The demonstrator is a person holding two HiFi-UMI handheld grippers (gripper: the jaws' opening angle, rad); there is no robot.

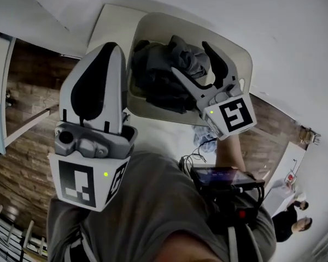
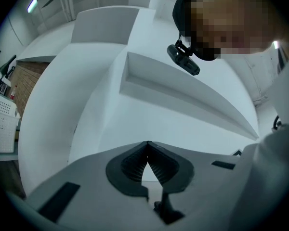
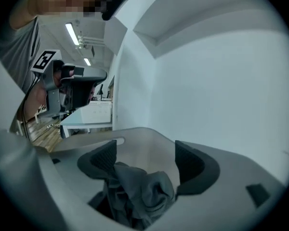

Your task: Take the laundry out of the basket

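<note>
One open right claw (image 1: 189,57) hangs over grey laundry (image 1: 158,78) inside the basket (image 1: 238,48).

white table (image 1: 112,27); wood floor (image 1: 28,91); people (image 1: 295,218) lower right

Grey shirt (image 1: 153,201), white left gripper (image 1: 111,48), black jaws

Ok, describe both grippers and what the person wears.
The left gripper and right gripper: light grey shells, dark ribbed pads, each with a white cube of black square markers. The person wears a grey shirt and a black chest device.
</note>
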